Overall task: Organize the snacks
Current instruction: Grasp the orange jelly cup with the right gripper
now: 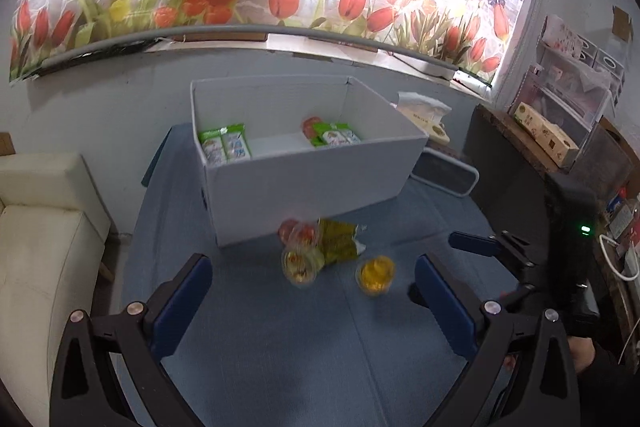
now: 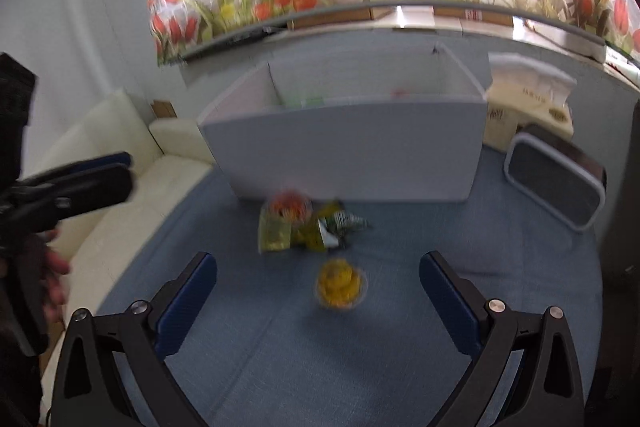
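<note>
A white box (image 1: 304,183) stands at the back of the blue table; green snack packs (image 1: 226,143) lie at its left end, and more green packs with a red cup (image 1: 334,135) at its right end. In front of it lie a yellow snack bag (image 1: 340,239), red jelly cups (image 1: 298,233), a clear cup (image 1: 302,265) and a yellow jelly cup (image 1: 375,273). My left gripper (image 1: 312,287) is open and empty before them. My right gripper (image 2: 318,287) is open, with the yellow jelly cup (image 2: 340,285) between its fingers on the table. The box (image 2: 352,151), bag (image 2: 296,231) and red cup (image 2: 290,207) lie beyond.
A cream sofa (image 1: 36,227) stands left of the table. A white-framed dark device (image 2: 556,183) and a tissue pack (image 1: 424,115) sit right of the box. A shelf with boxes (image 1: 560,115) stands at far right. A tulip mural covers the wall behind.
</note>
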Tool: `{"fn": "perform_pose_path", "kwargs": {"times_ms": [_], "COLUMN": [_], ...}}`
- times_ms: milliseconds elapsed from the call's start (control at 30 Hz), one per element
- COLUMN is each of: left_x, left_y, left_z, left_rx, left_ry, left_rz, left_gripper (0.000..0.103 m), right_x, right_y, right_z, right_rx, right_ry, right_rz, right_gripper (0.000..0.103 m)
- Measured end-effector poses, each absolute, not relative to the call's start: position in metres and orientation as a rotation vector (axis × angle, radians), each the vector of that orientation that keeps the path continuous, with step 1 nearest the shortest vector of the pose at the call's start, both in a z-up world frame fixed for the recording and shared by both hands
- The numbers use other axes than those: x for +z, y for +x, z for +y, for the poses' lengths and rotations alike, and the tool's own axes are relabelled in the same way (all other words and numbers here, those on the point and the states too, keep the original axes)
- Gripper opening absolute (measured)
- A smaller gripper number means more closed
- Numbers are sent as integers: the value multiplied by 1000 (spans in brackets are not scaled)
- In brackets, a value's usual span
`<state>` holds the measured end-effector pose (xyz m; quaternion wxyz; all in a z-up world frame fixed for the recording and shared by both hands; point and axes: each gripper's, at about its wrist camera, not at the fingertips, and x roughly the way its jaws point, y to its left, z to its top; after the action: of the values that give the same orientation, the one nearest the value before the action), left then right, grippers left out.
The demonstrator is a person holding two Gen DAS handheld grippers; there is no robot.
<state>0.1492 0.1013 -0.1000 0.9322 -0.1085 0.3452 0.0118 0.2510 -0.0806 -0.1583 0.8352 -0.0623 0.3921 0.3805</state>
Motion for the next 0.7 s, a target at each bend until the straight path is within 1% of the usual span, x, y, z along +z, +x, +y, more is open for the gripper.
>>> {"fn": "perform_pose_path", "kwargs": {"times_ms": [167, 333, 400, 433, 467, 500, 567, 633, 667, 700], "left_x": [-124, -145, -151, -153, -155, -155, -157, -158, -159, -160], "left_y": [118, 100, 98, 97, 97, 97, 98, 102, 105, 108], "left_z": [95, 97, 98, 99, 100, 101, 102, 103, 103, 103], "left_rx": [68, 96, 84, 90, 94, 96, 102, 97, 96, 92], "left_ry": [-233, -242, -247, -247, -246, -249, -257, -264, -266, -267], "left_rz": [743, 780, 796, 805, 808, 806, 803, 800, 803, 807], "left_gripper": [103, 103, 103, 103, 103, 103, 103, 103, 103, 103], "right_x": [-193, -204, -209, -211, -214, -217, -215, -215, -214, -211], "right_y": [261, 276, 281, 282, 282, 283, 283, 281, 279, 274], "right_z": [-60, -53, -51, -49, -47, -46, -45, -47, -49, -52], "right_rx": [748, 713, 693, 687, 679, 665, 657, 681, 686, 684], "right_ry": [-221, -194, -189, -204, -221, -242, -251, -240, -236, -234], "right_rz": [904, 914, 937, 941, 945, 954, 932, 922, 910, 895], "right_gripper": [103, 103, 99, 84, 60, 50, 46, 46, 38, 38]}}
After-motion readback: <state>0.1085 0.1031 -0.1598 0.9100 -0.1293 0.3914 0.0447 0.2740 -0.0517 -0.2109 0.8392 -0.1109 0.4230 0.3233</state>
